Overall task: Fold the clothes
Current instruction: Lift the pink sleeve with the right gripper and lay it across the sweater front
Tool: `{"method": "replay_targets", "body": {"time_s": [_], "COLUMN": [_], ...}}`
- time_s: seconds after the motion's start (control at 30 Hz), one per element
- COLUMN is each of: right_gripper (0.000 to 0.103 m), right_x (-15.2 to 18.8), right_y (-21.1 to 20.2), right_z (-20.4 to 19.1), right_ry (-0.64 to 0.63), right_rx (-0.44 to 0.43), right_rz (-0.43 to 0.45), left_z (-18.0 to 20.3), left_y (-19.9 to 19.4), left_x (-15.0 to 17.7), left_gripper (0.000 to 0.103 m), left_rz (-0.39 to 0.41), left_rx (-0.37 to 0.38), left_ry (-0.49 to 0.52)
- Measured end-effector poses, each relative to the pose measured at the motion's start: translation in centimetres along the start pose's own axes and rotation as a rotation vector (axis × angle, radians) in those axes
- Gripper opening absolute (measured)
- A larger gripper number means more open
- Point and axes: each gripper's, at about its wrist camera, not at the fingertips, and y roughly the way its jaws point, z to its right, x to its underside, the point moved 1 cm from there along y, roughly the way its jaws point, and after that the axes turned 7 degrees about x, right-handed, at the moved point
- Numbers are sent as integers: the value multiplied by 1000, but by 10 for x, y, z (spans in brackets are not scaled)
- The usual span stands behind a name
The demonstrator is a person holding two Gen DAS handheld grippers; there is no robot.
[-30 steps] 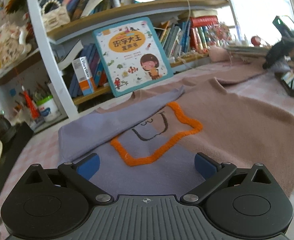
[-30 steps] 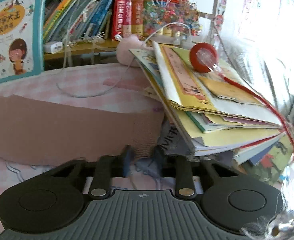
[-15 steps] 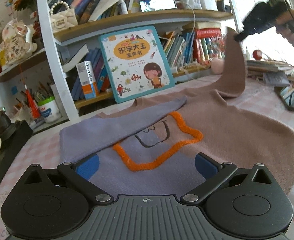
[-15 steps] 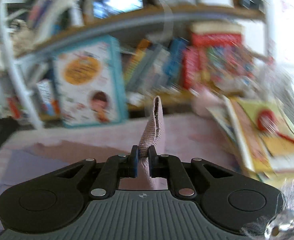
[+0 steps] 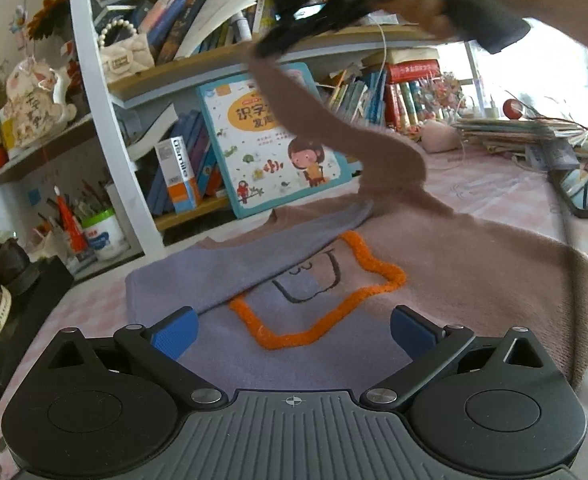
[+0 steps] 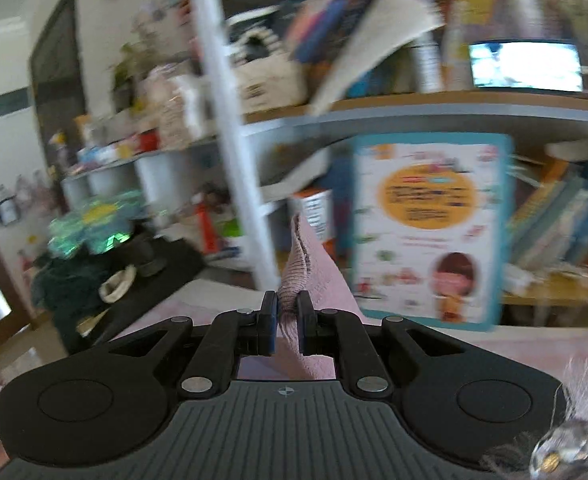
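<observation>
The sweater [image 5: 474,264] lies flat on the pink table [image 5: 506,192], in front of the big picture book [image 5: 278,148]. It looks soft and floppy, so it will droop and swing when lifted. The right gripper [image 6: 287,320] is pinched tight on the cuff of the brown sleeve [image 5: 334,128], held up above the book, though that view is blurry. The cuff edge seems a good place to hold. The left gripper [image 5: 292,332] waits wide apart over the purple front.
</observation>
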Motion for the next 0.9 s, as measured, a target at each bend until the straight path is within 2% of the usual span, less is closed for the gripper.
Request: {"method": "replay_targets", "body": {"time_s": [0.27,0.43,0.63,0.73,0.77,0.83,0.9], "right_gripper": [9,9,10,20,31,43,44], "right_x": [25,35,48,51,51,50,50], "right_y": [69,97,122,126,125,118,111], "right_z": [-48,-72,-76,-69,-66,-62,-61], "right_ry": [-41,-84,-54,-6,9,27,21], "right_rx": [-46,-49,-60,-78,-88,-102,-106], "right_rz": [-98,-116,-159,-182,-179,-164,-156], "left_z": [-3,-13,-27,-29,-28,-28,-28], "left_y": [4,4,3,4,5,6,7], "left_x": [-1,0,3,3,3,3,3], "left_gripper": [103,103,103,103,103,103,103], "left_rz": [-21,-30,-23,-32,-35,-40,-45], "left_rx": [15,19,12,9,7,4,0], "left_ry": [-11,-75,-165,-170,-168,-164,-159]}}
